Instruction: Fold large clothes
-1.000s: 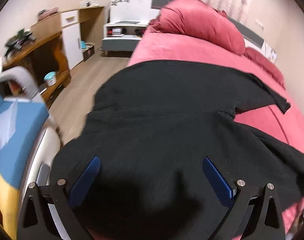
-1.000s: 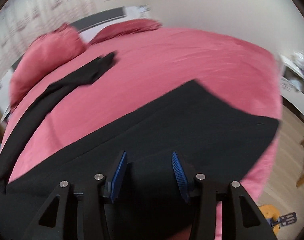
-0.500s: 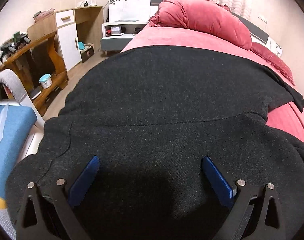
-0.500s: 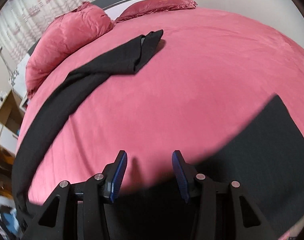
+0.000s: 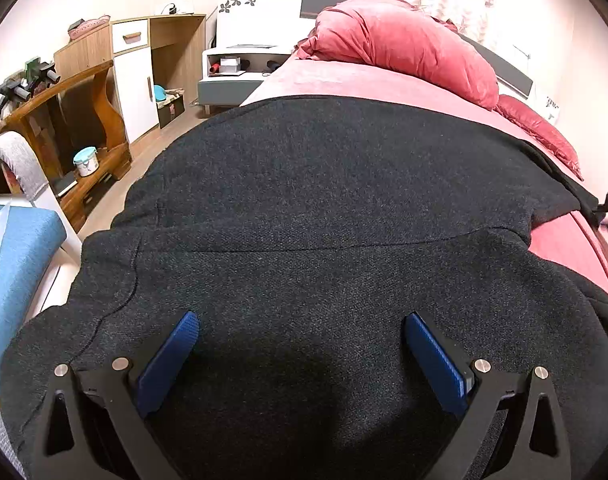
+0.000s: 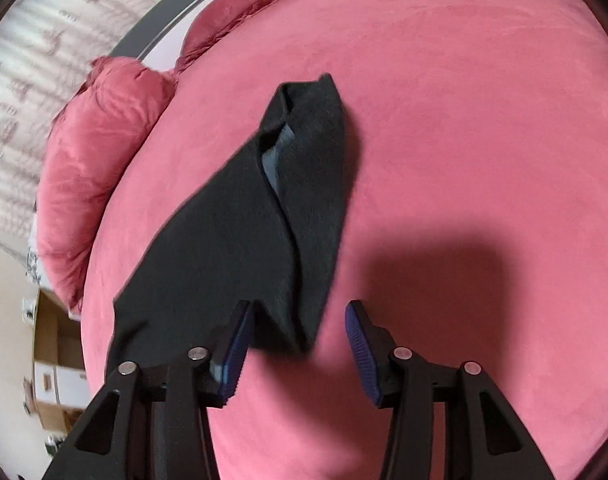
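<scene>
Item: dark charcoal coat [image 5: 324,208], woolly, spread on pink bed [image 6: 484,120] (sleeve [image 6: 264,208] outstretched). Your left gripper [image 5: 300,344] gapes wide, holding nothing; your right gripper [image 6: 300,340], just narrowing, grips nothing.

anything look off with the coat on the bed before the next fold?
Mostly the sleeve: it lies stretched diagonally across the pink bed, creased lengthwise, with its grey lining showing along the fold near the cuff. The coat body lies fairly smooth, its left edge overhanging the bed. Nothing torn or spilled.
</scene>
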A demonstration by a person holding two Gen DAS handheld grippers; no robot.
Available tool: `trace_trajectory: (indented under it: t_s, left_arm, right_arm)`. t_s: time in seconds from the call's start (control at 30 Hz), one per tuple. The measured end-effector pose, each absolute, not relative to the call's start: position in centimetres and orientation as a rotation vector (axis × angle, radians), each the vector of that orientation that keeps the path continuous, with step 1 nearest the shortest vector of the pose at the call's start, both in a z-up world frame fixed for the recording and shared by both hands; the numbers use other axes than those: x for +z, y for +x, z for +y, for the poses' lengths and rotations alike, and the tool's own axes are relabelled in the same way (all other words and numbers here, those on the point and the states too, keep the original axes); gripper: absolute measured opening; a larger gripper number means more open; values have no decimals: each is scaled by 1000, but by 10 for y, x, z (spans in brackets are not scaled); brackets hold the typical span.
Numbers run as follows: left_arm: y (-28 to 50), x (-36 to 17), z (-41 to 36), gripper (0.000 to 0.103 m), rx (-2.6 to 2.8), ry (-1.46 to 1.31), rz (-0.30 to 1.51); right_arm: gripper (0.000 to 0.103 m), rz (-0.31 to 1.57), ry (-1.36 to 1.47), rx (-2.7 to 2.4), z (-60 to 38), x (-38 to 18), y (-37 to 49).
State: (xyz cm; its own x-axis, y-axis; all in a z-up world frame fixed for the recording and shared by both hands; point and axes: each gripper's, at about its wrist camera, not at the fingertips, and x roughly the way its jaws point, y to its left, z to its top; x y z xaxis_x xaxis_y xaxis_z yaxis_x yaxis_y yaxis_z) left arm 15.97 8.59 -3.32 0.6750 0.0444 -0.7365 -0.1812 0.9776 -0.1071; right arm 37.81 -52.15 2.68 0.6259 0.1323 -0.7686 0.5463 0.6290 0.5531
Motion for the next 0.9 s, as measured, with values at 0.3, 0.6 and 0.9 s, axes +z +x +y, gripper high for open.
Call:
trace_trajectory:
  t_s: [0.3, 0.6, 0.9]
  left_arm:
    - [160, -33, 84, 103, 129, -172, 821]
    - [160, -32, 83, 103, 130, -171, 817]
    - [161, -33, 77, 103, 141, -151, 816]
  right_arm:
    - [43, 385, 690, -83, -495, 178, 460]
    - [58, 773, 581, -320, -516, 82, 447]
    - [55, 685, 817, -334, -541, 21, 450]
